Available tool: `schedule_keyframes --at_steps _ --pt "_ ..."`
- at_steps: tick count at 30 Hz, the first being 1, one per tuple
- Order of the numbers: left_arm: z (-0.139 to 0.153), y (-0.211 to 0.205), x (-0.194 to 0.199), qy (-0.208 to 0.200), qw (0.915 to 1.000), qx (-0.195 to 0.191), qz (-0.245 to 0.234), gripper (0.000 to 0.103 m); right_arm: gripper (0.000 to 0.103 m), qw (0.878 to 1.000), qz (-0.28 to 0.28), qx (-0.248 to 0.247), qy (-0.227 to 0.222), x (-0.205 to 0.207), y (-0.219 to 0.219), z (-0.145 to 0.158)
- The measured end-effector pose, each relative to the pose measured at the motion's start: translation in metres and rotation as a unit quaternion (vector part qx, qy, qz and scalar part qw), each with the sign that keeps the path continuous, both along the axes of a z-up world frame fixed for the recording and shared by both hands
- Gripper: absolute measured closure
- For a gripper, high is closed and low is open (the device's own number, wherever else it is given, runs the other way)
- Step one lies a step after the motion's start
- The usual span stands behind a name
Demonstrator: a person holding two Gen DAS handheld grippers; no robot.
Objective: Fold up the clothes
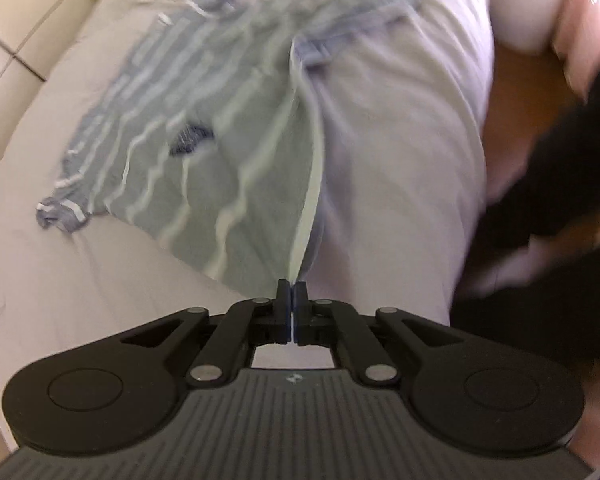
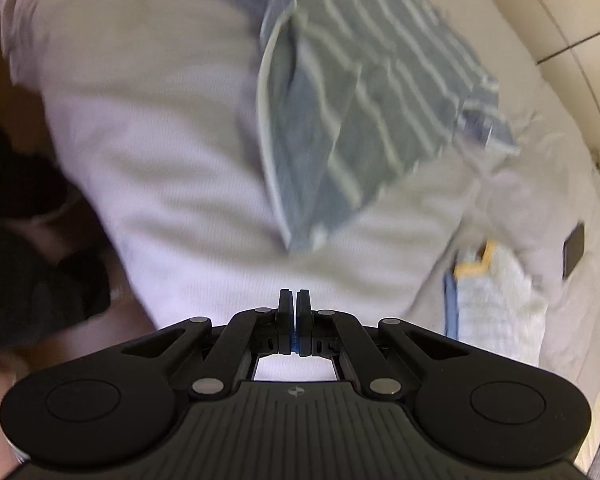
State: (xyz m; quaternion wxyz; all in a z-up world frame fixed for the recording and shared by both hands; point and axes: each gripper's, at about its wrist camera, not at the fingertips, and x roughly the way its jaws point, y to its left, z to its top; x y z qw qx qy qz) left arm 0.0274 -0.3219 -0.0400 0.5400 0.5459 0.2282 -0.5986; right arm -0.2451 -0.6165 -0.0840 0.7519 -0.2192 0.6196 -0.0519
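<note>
Clearly mid-fold, we see in the left wrist view our left gripper (image 1: 291, 285) pinched tight on the edge of a striped blue shirt (image 1: 204, 128), which rises taut from the bed (image 1: 52, 280); the rest lies spread across the pale sheet, so the lifted hem can be carried over. From the right wrist view, our right gripper (image 2: 294, 296) has its fingers pressed together, seemingly on nothing, hanging over bare sheet beside the shirt. A yellow-trimmed cloth (image 2: 496, 280) and a dark phone (image 2: 574, 250) lie near the bed's edge.
</note>
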Motion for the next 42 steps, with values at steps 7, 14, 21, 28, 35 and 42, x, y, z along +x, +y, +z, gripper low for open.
schedule_keyframes --at_steps 7,14,21,28,35,42 --pt "-0.023 -0.010 -0.019 -0.072 0.9972 -0.022 -0.002 0.066 0.103 0.997 -0.072 0.027 -0.021 0.001 -0.007 -0.005" --pt "-0.063 -0.033 -0.037 -0.134 0.9893 -0.038 -0.043 0.060 0.065 0.999 0.005 -0.012 -0.049 0.025 0.027 -0.026" --pt "-0.074 -0.056 -0.023 -0.138 0.9895 -0.036 -0.026 0.101 0.066 0.993 0.054 -0.069 -0.075 0.051 0.032 -0.059" --pt "-0.027 -0.041 -0.014 -0.103 0.9916 -0.062 -0.048 0.102 0.103 0.993 0.046 -0.065 -0.083 0.050 -0.001 -0.029" --pt "-0.053 -0.025 -0.023 -0.094 0.9908 0.017 -0.096 0.100 0.103 0.995 0.078 -0.045 -0.030 0.026 -0.003 -0.024" --pt "-0.042 -0.011 -0.018 -0.049 0.9983 0.019 -0.027 0.097 0.099 0.997 0.073 -0.027 0.019 0.030 0.006 -0.047"
